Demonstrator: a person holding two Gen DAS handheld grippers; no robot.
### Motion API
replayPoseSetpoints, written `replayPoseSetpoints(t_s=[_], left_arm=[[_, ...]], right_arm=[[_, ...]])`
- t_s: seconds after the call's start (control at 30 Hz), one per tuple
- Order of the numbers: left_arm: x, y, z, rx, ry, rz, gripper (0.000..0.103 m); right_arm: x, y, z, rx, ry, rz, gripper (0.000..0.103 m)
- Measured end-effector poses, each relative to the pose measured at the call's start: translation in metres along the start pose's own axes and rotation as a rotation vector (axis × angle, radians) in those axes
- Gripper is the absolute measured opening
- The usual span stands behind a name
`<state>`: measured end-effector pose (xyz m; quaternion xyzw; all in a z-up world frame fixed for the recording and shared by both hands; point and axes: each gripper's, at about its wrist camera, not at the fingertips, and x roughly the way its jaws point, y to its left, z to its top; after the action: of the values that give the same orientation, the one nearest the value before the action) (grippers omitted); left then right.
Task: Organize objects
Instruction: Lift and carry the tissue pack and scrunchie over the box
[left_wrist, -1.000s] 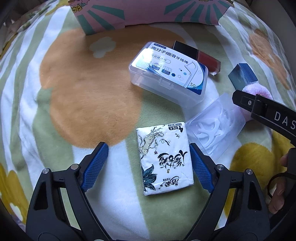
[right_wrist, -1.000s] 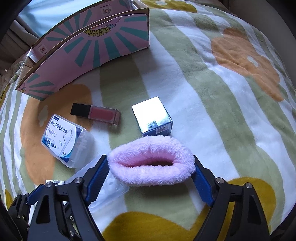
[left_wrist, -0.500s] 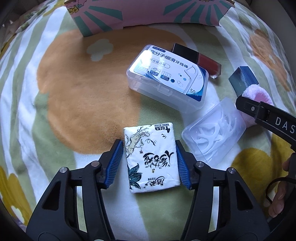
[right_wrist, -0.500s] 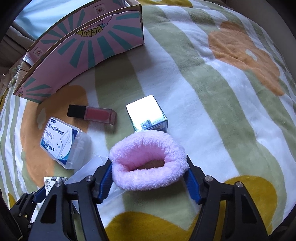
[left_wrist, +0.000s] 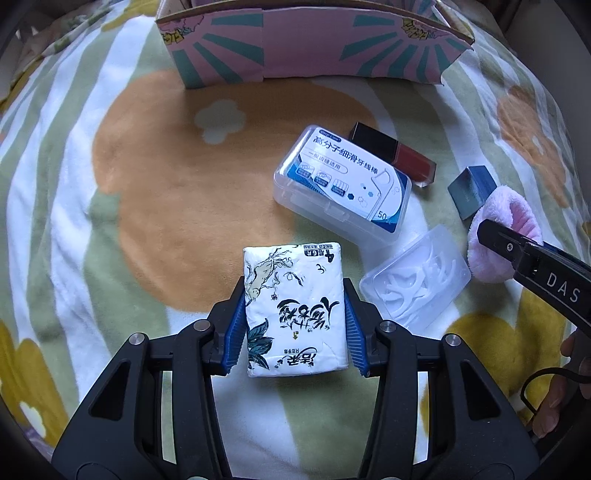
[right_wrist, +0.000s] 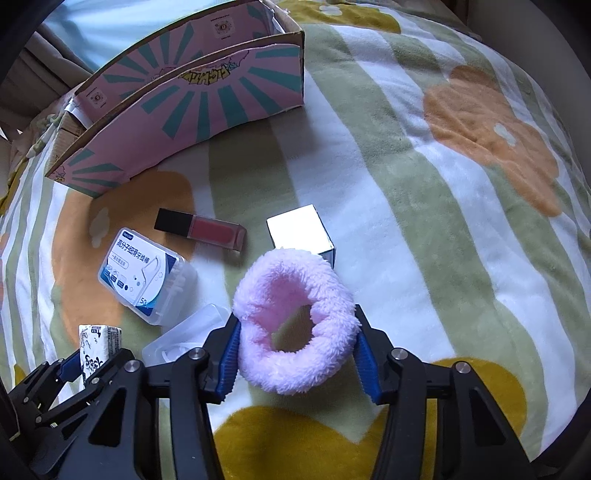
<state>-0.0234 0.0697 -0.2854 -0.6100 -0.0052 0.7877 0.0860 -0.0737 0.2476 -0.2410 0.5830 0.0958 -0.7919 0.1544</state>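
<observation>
Two claws grip at once: the left claw (left_wrist: 295, 325) pinches a tissue pack (left_wrist: 293, 306), the right claw (right_wrist: 297, 354) a pink fluffy scrunchie (right_wrist: 295, 332). Both sit over the striped blanket (right_wrist: 406, 184), near the floss pick box (left_wrist: 341, 188) and pink cardboard box (left_wrist: 314, 48).

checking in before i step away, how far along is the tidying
Early. Nothing visibly sits in the pink cardboard box yet. In hand: left gripper clamps the white tissue pack, right gripper the pink fluffy scrunchie. Left on the blanket: floss-pick case, open floss tray, red lip-gloss tube, blue carton.
</observation>
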Motion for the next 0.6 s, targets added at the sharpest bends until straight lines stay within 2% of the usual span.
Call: replayPoseSetpoints(t_s=[0.07, 0.17, 0.47, 0.6], left_arm=[[-0.007, 0.0, 0.003, -0.013, -0.017, -0.002, 0.043], [-0.032, 0.014, 0.006, -0.022, -0.042, -0.006, 0.043], [-0.134, 0.033, 0.042, -0.072, -0.135, -0.027, 0.043], [-0.182, 0.045, 0.059, -0.095, -0.19, -0.004, 0.043]], right_arm=[[-0.008, 0.002, -0.002, -0.013, -0.009, 0.004, 0.049], [-0.02, 0.006, 0.013, -0.052, -0.034, 0.009, 0.049], [-0.117, 0.034, 0.05, -0.202, -0.145, 0.061, 0.049], [-0.158, 0.045, 0.058, -0.272, -0.189, 0.087, 0.049]])
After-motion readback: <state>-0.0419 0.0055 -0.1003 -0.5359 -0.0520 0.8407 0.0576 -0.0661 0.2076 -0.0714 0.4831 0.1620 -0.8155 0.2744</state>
